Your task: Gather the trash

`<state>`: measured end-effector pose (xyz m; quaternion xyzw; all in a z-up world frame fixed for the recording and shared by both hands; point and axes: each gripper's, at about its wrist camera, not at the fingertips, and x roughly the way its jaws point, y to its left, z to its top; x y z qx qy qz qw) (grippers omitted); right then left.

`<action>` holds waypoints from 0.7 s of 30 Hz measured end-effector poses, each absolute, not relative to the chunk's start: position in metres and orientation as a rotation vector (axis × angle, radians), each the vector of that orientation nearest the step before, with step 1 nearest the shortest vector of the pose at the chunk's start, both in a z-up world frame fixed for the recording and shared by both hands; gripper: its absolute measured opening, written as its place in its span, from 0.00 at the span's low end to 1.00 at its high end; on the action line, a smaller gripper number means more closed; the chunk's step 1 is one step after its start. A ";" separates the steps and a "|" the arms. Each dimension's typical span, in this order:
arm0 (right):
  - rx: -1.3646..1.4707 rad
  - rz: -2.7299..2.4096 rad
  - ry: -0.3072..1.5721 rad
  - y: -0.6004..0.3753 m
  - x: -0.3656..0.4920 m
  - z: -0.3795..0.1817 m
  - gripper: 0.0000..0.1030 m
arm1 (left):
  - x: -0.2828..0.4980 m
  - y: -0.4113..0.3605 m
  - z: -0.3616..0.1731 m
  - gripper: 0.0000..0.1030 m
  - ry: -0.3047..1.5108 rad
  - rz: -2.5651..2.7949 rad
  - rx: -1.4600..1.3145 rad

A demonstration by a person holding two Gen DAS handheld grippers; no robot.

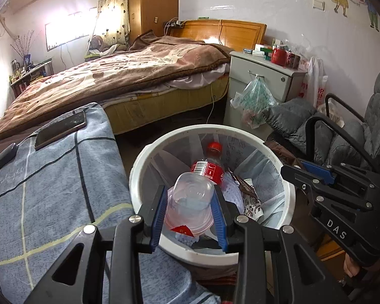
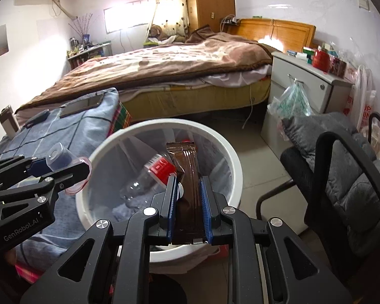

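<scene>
Bed with brown blanket, upper centre of the frame; wooden headboard behind. Wardrobe and patterned curtain at top. Grey-white nightstand right of bed, cluttered top, plastic bag hanging from its handle. Phone lying on blue checked cloth, lower left. Black chair with grey cushion, right edge.

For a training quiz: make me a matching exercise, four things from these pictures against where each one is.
Things:
1. clear cup
2. brown wrapper
3. soda bottle
4. phone

Places:
A. lying inside the white bin
B. held in the right gripper
C. lying on the blue checked blanket
D. held in the left gripper

Pairs: 1-D, 2-B, 3-A, 4-C
</scene>
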<state>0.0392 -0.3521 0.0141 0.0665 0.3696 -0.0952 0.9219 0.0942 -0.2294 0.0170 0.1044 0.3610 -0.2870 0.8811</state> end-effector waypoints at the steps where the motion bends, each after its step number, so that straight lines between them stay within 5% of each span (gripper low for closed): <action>1: 0.142 -0.195 0.766 -0.353 0.041 0.013 0.20 | 0.095 -0.231 0.016 0.35 0.756 -0.598 0.218; 9: 0.164 -0.211 0.808 -0.360 0.047 0.001 0.20 | 0.104 -0.236 0.006 0.35 0.791 -0.573 0.220; 13: 0.147 -0.232 0.832 -0.359 0.051 -0.003 0.21 | 0.106 -0.235 0.003 0.47 0.797 -0.564 0.210; 19: 0.153 -0.222 0.826 -0.357 0.051 -0.004 0.47 | 0.109 -0.232 0.003 0.55 0.794 -0.546 0.207; 21: 0.149 -0.224 0.823 -0.357 0.051 -0.003 0.48 | 0.109 -0.231 0.003 0.55 0.795 -0.541 0.202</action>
